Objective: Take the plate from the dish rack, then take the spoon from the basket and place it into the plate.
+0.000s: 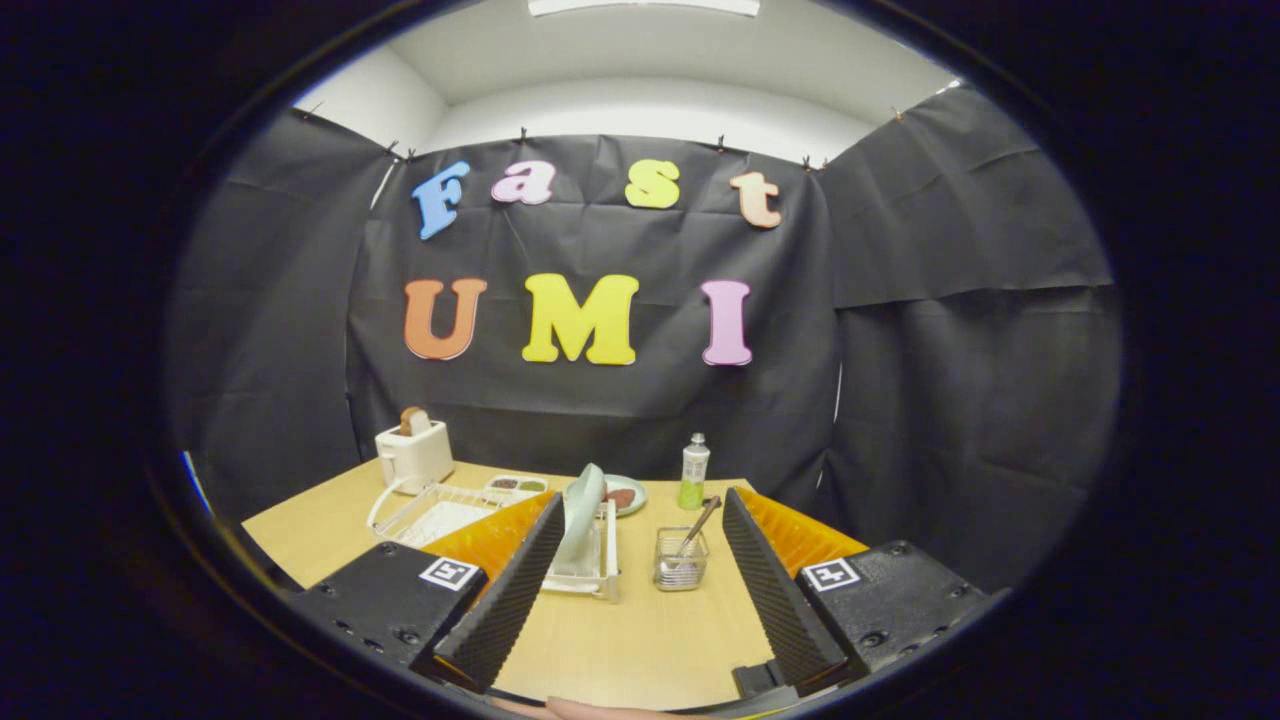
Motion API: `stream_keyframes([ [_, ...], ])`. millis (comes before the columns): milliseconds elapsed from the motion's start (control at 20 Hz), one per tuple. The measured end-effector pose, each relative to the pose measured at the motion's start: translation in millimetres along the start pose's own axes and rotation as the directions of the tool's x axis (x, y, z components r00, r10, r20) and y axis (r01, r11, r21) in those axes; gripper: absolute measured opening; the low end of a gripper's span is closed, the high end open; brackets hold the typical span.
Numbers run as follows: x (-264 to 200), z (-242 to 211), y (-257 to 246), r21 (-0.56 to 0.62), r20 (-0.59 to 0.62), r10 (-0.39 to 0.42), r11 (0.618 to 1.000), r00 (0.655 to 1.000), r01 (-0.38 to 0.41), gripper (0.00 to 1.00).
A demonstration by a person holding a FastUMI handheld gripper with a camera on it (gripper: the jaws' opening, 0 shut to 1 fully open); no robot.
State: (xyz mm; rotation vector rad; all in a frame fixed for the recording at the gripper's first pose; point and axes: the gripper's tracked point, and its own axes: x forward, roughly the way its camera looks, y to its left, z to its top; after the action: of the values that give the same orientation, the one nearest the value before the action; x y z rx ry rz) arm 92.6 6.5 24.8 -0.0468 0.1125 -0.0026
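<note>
A handheld two-fingered tool (635, 590) looks forward over a pale wooden worktop (640, 640), its fingers spread wide with nothing between them but bare wood. Ahead, just beyond the tip of the left finger, stands a white dish rack (590, 565), and in it a pale green plate (582, 512) stands on edge, upright and leaning slightly, its thin rim turned toward the tool, so that its flat faces look to left and right. The left fingertip hides the lower left part of the plate and rack. To the right of the rack, apart from it, stands a small clear basket (681, 560), ahead of the gap and nearer the right finger; a spoon (694, 532) rests in it, bowl down, handle slanting up and away to the right. The plate, first to be taken, lies ahead and slightly left of the midline between the fingers, so the tool would probably need to go forward and a little left to bring the open fingers either side of that upright rim. Farther back on the worktop are a white toaster (413, 455) holding a slice of bread, a second empty rack (425, 510), a small divided tray (516, 485), a dish with food (625, 495) behind the plate, and a green bottle (693, 472).
</note>
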Motion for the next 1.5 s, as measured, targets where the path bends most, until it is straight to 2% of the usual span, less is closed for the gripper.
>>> stream_keyframes([
  [200, 64, 26, 9, -0.006, -0.113, 0.021, 1.000, 0.993, -0.022, 1.00],
  [350, 123, 42, 10, -0.050, -0.196, -0.017, 0.999, 0.981, 0.007, 1.00],
  [450, 158, 42, 19, -0.093, -0.274, -0.023, 0.996, 0.961, -0.002, 1.00],
  [650, 212, 29, 48, -0.129, -0.477, -0.009, 0.990, 0.879, -0.060, 1.00],
  [750, 239, 20, 56, -0.166, -0.552, -0.042, 0.984, 0.833, -0.060, 1.00],
  [800, 250, 14, 60, -0.189, -0.591, -0.067, 0.980, 0.804, -0.057, 1.00],
  [900, 268, -8, 64, -0.172, -0.684, -0.089, 0.984, 0.724, -0.041, 0.96],
  [950, 272, -18, 69, -0.138, -0.730, -0.070, 0.989, 0.680, -0.046, 0.95],
  [1050, 281, -26, 76, -0.075, -0.780, -0.020, 0.995, 0.625, -0.062, 0.91],
  [1200, 294, -33, 67, -0.114, -0.806, -0.060, 0.992, 0.589, -0.054, 0.87],
  [1350, 296, -47, 71, -0.132, -0.848, -0.090, 0.990, 0.523, -0.043, 0.76],
  [1450, 303, -56, 71, -0.161, -0.854, -0.126, 0.987, 0.505, -0.025, 0.68],
  [1500, 306, -59, 69, -0.183, -0.852, -0.150, 0.983, 0.502, -0.018, 0.60],
])
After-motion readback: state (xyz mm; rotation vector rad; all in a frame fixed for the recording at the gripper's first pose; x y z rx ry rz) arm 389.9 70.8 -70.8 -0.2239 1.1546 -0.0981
